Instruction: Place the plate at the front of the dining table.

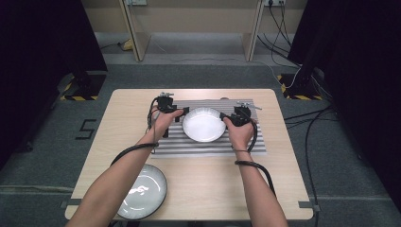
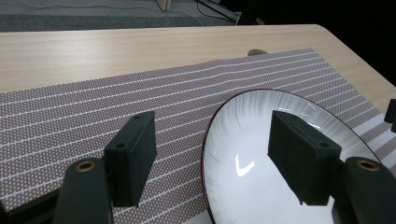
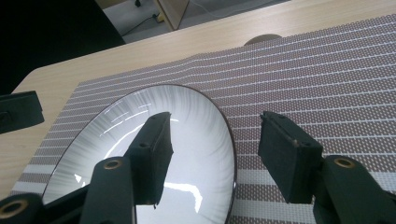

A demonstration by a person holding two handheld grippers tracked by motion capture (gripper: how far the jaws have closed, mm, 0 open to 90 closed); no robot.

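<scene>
With my left gripper [image 2: 212,158] and right gripper [image 3: 215,156] both open astride opposite rims of the white plate [image 1: 204,125], holding nothing, uneven closing would probably tip it off the striped mat [image 1: 257,142].

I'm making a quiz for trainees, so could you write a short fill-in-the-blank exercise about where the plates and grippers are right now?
1. The white plate between the grippers lies on a ____ placemat.
2. Both the left gripper and the right gripper have their jaws ____ across that plate's rim.
3. A second plate sits on the bare table near the person's ____ forearm.

Missing words: striped; open; left
</scene>
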